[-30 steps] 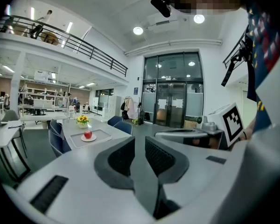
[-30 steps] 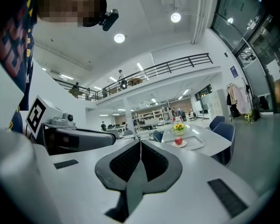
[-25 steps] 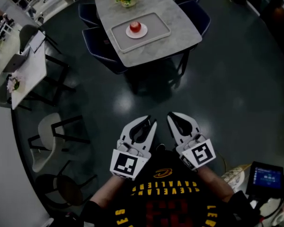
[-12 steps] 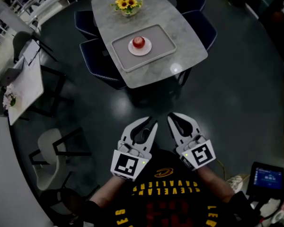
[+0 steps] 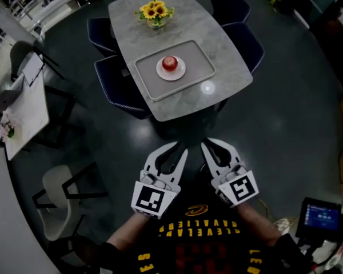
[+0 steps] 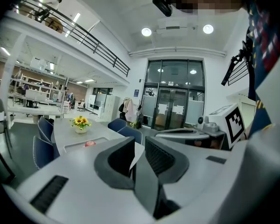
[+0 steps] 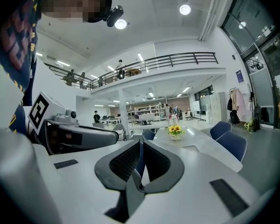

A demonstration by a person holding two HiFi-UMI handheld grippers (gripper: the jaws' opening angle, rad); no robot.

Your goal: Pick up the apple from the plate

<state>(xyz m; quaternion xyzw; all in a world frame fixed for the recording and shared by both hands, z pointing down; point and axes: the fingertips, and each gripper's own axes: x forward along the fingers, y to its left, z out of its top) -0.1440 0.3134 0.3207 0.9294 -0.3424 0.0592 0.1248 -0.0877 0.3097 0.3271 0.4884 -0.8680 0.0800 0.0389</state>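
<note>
A red apple [image 5: 170,63] sits on a white plate [image 5: 178,72] in a grey tray [image 5: 201,59] on the grey table [image 5: 217,50], far ahead in the head view. In the left gripper view the apple [image 6: 89,143] shows small beyond the jaws. Both grippers are held low in front of the person's body, well short of the table. The left gripper [image 5: 182,148] is shut with nothing in it. Beside it, the right gripper [image 5: 205,145] is also shut and holds nothing. The right gripper view does not show the apple.
A vase of sunflowers [image 5: 155,10] stands at the table's far end. Dark blue chairs [image 5: 120,90] line both long sides of the table [image 5: 243,39]. Another table [image 5: 26,104] and light chairs [image 5: 60,193] are at the left. A device with a lit screen [image 5: 319,217] lies at the lower right.
The table with the apple has come closer and lower in the head view as the person walks toward it. Both grippers stay shut, side by side.
</note>
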